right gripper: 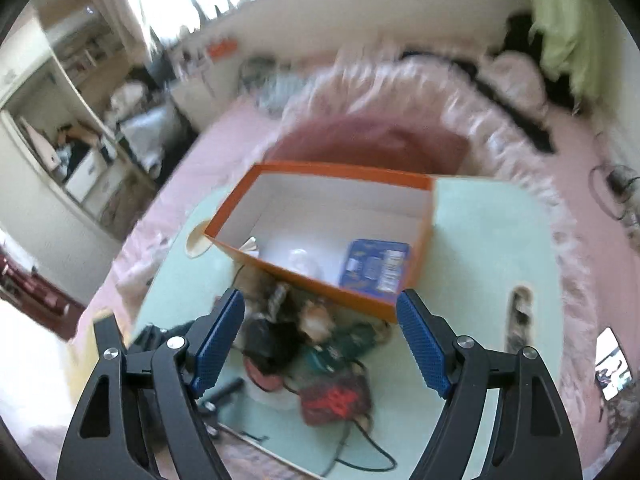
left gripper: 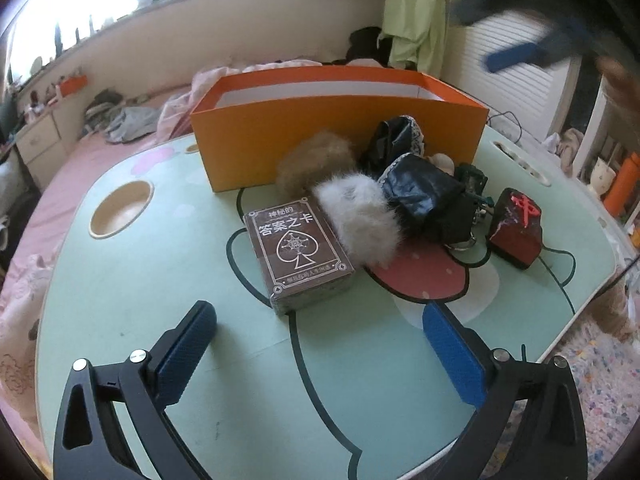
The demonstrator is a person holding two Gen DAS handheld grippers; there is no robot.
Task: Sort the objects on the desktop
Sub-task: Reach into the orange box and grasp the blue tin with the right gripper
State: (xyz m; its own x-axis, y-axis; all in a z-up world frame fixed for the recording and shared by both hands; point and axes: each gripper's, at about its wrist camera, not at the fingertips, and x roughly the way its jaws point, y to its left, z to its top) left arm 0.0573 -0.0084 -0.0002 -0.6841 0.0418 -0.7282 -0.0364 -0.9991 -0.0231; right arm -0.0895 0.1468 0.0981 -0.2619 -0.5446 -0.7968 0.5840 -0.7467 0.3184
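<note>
An orange box (left gripper: pixel 336 128) stands at the back of the green table (left gripper: pixel 132 280). In front of it lie a brown card box (left gripper: pixel 298 254), a white furry item (left gripper: pixel 360 216), a tan furry item (left gripper: pixel 316 160), black pouches (left gripper: pixel 420 192) and a red mahjong-tile block (left gripper: pixel 516 226). My left gripper (left gripper: pixel 320 352) is open and empty, low over the table just short of the card box. My right gripper (right gripper: pixel 320 340) is open and empty, high above the pile. From there the orange box (right gripper: pixel 332 292) holds a blue tin (right gripper: pixel 374 266) and small pale items. The right gripper (left gripper: pixel 508 56) shows blurred at top right.
The table has a round cup recess (left gripper: pixel 120 208) at the left and a slot (left gripper: pixel 520 162) at the right. A pink bed (left gripper: pixel 80 152) surrounds it. A cable (right gripper: pixel 360 452) trails near the red block (right gripper: pixel 336 400). Shelves and drawers stand at the left (right gripper: pixel 80 160).
</note>
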